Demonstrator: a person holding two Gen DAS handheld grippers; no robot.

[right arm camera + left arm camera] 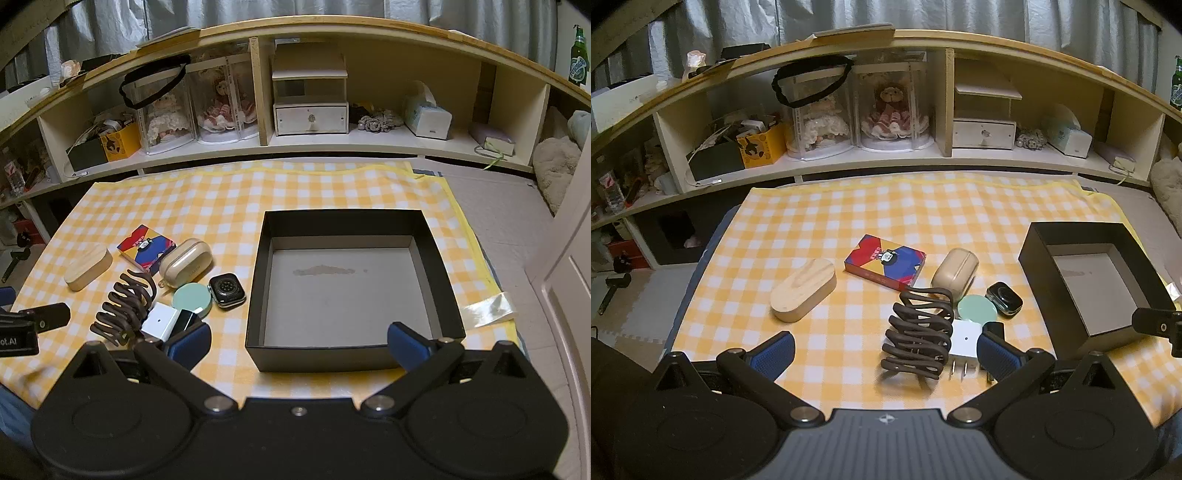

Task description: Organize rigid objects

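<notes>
Two claws are in my view, and both stand wide apart with nothing held. My left claw (886, 350) hovers low over the yellow checked cloth (812, 229) on the desk, its blue pads (775, 350) flanking a brown wavy hair clip (919, 332) that lies just ahead. My right claw (299, 343) hangs at the near wall of an open black box (258, 280), one pad on each side of that wall.

Moving outward from the left claw, the loose things sit clustered to the left of the box. Touching the hair clip is a white plug adapter (964, 339), with a small black block (995, 328) beside it. Just beyond lie a mint green round case (977, 308), a smartwatch body (1004, 297), a beige earbud case (955, 273), a colourful card box (884, 266) and, further left, an oval wooden case (803, 290).

As I judge it, the organizing has not begun: the box interior shows only bare grey floor, and every item lies outside it on the cloth. All eight pieces remain to be placed, presumably in the box.
</notes>
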